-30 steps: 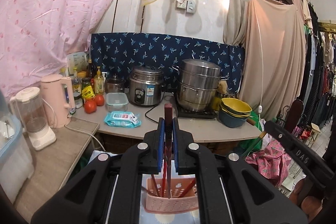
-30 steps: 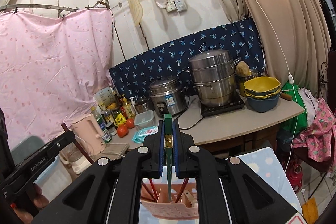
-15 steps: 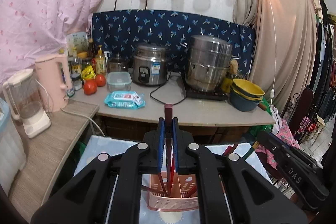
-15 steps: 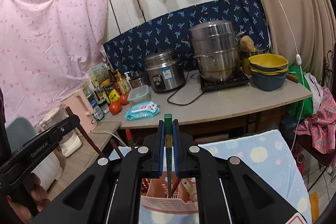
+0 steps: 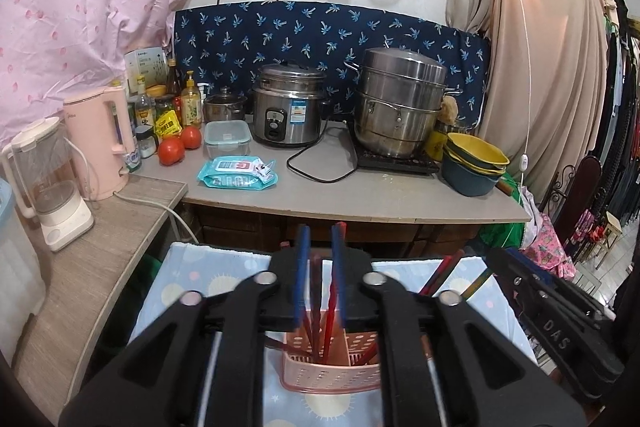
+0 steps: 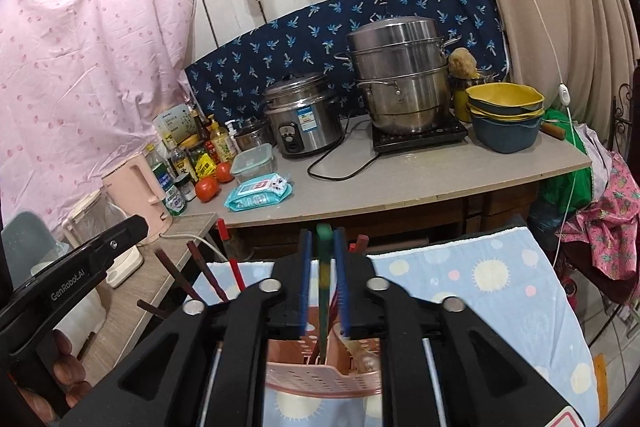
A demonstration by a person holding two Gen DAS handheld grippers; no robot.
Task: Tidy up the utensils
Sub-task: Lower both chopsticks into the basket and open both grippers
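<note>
Both hand-held grippers, left [image 5: 320, 251] and right [image 6: 322, 255], are standing apart above one pink perforated plastic basket [image 5: 332, 379]. One green stick [image 6: 323, 267] is standing loose between the right jaws. One dark red chopstick [image 5: 316, 291] is standing loose between the left.

pink slotted caddy [image 5: 332, 379] — upright | red chopsticks [image 5: 329, 323], green utensil [image 6: 323, 267] — standing inside

Two hand-held grippers: the left hand-held gripper [image 5: 319, 267] and the right hand-held gripper [image 6: 322, 275]. Directly below their fingers stands one pink utensil basket [image 5: 332, 375]. Beyond them on the table [image 5: 360, 195] are two tomatoes [image 5: 171, 151], one pink kettle [image 5: 102, 141], one blender [image 5: 50, 195], one rice cooker [image 5: 289, 117], one stacked steamer pot [image 5: 400, 103], one wipes pack [image 5: 237, 177], and one lidded plastic container [image 5: 227, 139].
</note>
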